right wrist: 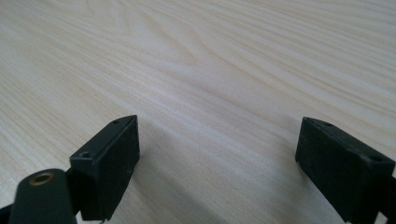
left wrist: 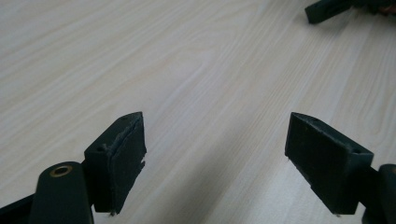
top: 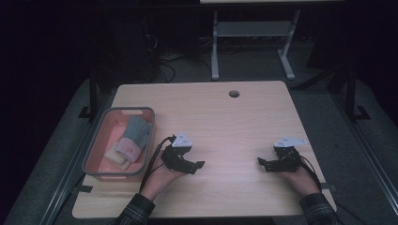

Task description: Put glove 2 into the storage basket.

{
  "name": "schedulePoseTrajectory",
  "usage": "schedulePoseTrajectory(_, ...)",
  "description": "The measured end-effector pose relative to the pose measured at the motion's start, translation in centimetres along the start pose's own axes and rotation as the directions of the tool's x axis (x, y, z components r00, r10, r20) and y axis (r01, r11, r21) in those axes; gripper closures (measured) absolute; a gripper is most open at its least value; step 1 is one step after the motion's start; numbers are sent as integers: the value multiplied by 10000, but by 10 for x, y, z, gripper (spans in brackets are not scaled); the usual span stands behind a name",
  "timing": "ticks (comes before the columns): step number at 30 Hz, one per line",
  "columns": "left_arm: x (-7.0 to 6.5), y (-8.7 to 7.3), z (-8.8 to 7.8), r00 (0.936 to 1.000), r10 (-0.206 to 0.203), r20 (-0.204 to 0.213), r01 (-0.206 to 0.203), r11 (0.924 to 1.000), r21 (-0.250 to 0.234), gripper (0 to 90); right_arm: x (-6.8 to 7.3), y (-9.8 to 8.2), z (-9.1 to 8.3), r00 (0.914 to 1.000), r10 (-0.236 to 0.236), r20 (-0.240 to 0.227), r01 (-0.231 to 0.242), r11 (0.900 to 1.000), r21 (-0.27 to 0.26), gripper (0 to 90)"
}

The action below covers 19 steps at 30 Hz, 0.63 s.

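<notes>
My left gripper rests low over the bench, its jaws spread wide apart with nothing but bare wood grain between them in the left gripper view. My right gripper sits toward the right edge of the bench, pointing inward at the left one, and its jaws stand just as wide with only the bench top between them. The two grippers are well apart. A grey-rimmed pink basket stands at the left side of the bench, just beside my left gripper, and folded cloths lie inside it, grey and pale, heaped toward its right wall.
</notes>
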<state>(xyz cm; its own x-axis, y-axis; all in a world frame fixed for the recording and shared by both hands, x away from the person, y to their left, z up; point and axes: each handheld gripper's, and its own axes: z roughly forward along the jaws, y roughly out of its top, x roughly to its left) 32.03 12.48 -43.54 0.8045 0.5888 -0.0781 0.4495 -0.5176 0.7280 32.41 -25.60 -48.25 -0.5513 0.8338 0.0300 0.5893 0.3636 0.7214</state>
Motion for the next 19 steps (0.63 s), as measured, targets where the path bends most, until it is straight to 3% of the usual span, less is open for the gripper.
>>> schedulePoseTrajectory(6, -5, -10, 17, 9994, 333, -114, -328, 9985, 441, 165, 0, 0, 0, 10000, -1, -31, 1, 10000, 17, 134)
schedulePoseTrajectory(11, -8, -17, 31, 9981, 607, 60, -610, 9934, 972, 162, 0, 0, 0, 10000, -39, -33, 39, 10000, 1, 134)
schedulePoseTrajectory(15, -10, -19, 32, 9958, 920, -32, -912, 9907, 1010, 148, 0, 0, 0, 10000, -47, -43, 47, 10000, 1, 134)
schedulePoseTrajectory(19, -10, -23, 33, 9942, 1072, 16, -1070, 9916, 725, 137, 0, 0, 0, 10000, -52, -49, 52, 10000, -2, 134)
